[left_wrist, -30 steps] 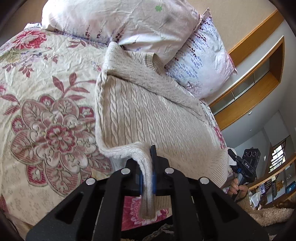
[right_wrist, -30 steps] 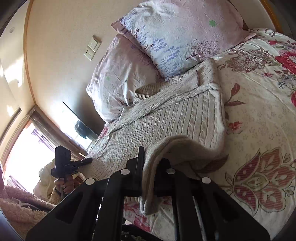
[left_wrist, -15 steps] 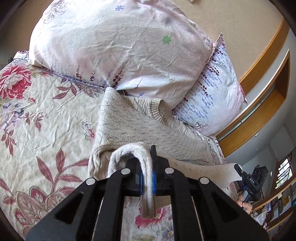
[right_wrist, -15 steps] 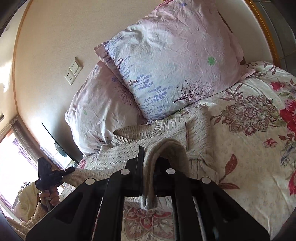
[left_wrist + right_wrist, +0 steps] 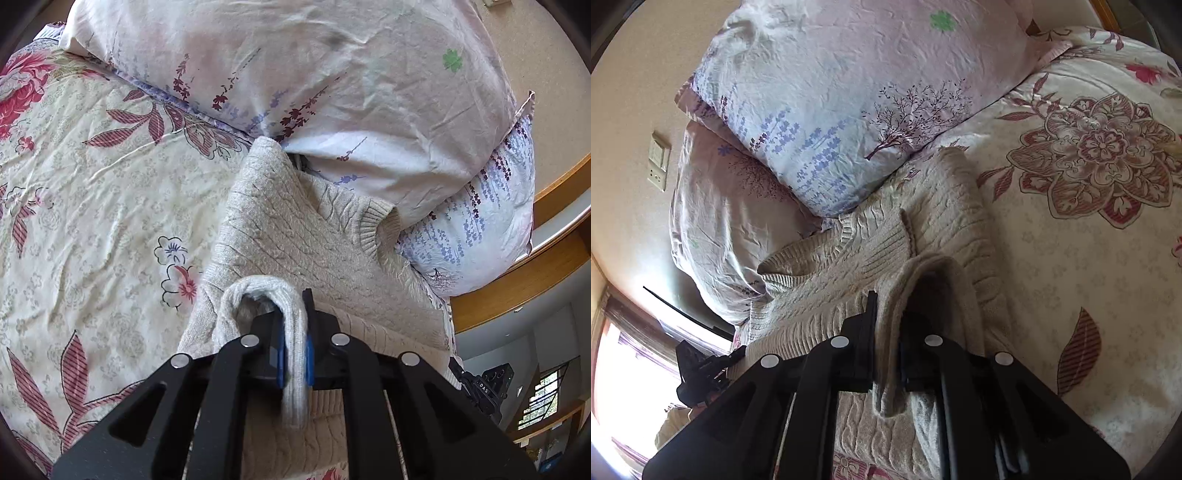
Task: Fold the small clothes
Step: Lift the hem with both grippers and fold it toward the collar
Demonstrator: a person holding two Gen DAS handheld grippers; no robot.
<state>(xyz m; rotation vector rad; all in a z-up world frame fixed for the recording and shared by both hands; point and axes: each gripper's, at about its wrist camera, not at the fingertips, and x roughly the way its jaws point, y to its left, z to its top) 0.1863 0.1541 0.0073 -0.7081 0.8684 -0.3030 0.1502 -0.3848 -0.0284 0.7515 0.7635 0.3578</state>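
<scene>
The bed [image 5: 92,192], under a cream cover printed with red flowers and striped leaves, fills most of both views, and its edges run out of frame on every side. In the left wrist view two pillows [image 5: 295,74] lean at twelve to two o'clock; the nearer one hides part of the second, and a dark gap under it at about twelve o'clock of the sweater cannot be read. The wall [image 5: 635,92] carries a switch plate [image 5: 659,162] at nine o'clock in the right wrist view. The window there is blown out by glare, so nothing beyond it can be made out.

The sweater [image 5: 295,236], beige cable knit, lies on the bed with its ribbed collar against the pillows. Its lower part is doubled forward over the body, and the hem is cut off behind the black frames of both tools.

The left tool [image 5: 295,354] is clamped on a thick fold of the sweater, its blue pads pressing the knit from both sides; the jaws have just been opening slightly, with the cloth between them. The right tool [image 5: 886,350] likewise pinches a fold of the sweater, the jaws having just eased apart a little. Its right finger is mostly buried under draped knit.

In each view the other tool appears small and partly hidden at the sweater's far edge. The person's hand beneath it at eight o'clock in the right wrist view is too dark to describe.
</scene>
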